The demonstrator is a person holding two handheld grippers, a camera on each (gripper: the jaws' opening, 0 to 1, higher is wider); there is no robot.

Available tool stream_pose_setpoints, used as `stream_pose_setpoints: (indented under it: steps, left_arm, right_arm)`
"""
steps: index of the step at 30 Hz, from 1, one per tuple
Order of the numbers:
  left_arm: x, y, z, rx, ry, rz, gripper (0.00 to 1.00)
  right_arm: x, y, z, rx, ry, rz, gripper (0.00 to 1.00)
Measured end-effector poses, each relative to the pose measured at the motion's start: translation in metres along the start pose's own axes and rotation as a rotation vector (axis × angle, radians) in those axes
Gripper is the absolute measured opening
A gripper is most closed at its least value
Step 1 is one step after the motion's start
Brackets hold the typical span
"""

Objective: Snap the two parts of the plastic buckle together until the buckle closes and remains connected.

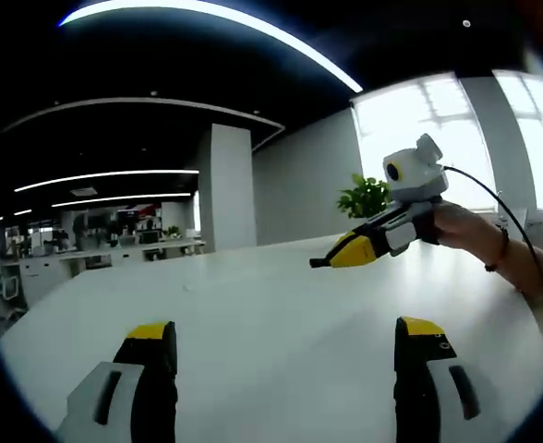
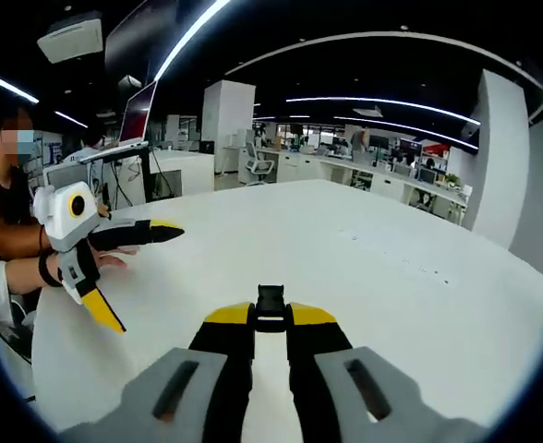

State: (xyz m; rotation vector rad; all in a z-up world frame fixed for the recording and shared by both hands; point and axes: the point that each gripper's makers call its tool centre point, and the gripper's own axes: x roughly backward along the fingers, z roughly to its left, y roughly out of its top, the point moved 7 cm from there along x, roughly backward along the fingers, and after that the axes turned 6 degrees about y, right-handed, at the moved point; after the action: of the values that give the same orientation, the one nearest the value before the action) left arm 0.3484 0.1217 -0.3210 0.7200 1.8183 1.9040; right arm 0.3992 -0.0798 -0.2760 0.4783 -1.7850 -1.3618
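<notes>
In the left gripper view, the left gripper (image 1: 285, 341) rises from the bottom with its two yellow-tipped black fingers (image 1: 151, 355) spread wide apart, released, with nothing between them but the bare white table (image 1: 271, 295). Further right in the same view, the right gripper (image 1: 331, 258) comes in above the table, held by a person's hand (image 1: 465, 231); its yellow and black tip looks drawn to a point, and a black cable (image 1: 530, 258) runs from it down past the wrist. Behind it stands a green potted plant (image 1: 366, 197) in front of bright windows (image 1: 456, 138).

In the right gripper view, starting at the left, a person (image 2: 4, 231) sits at the table's edge and holds the left gripper (image 2: 138, 268), whose two fingers splay apart, one pointing across the table and one slanting down. An open laptop (image 2: 128, 120) stands on a raised stand behind. In the middle, low in the view, the right gripper (image 2: 271, 318) has its fingers (image 2: 230, 337) clenched on a small black plastic buckle part (image 2: 271, 309), which sticks out just beyond the yellow tips, above the table surface. I cannot tell whether this is one half of the buckle or both halves joined. To the right the white table stretches away towards rows of office desks (image 2: 392, 180).

No containers are to be seen on the table.
</notes>
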Motion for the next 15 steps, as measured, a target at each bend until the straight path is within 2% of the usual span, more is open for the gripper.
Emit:
stream_pose_setpoints:
  steps: [3,11,15]
  left_arm:
    - [-0.001,0.001,0.005,0.008,0.001,-0.002,0.99]
    - [-0.001,0.0,-0.002,0.006,-0.002,0.001,0.99]
    - [0.0,-0.001,-0.003,0.011,-0.001,0.0,0.99]
  right_arm:
    - [-0.002,-0.001,0.002,-0.004,-0.007,0.003,0.11]
    - [-0.012,-0.002,0.002,-0.028,-0.02,-0.001,0.11]
    - [-0.019,-0.009,0.001,-0.044,-0.009,0.011,0.11]
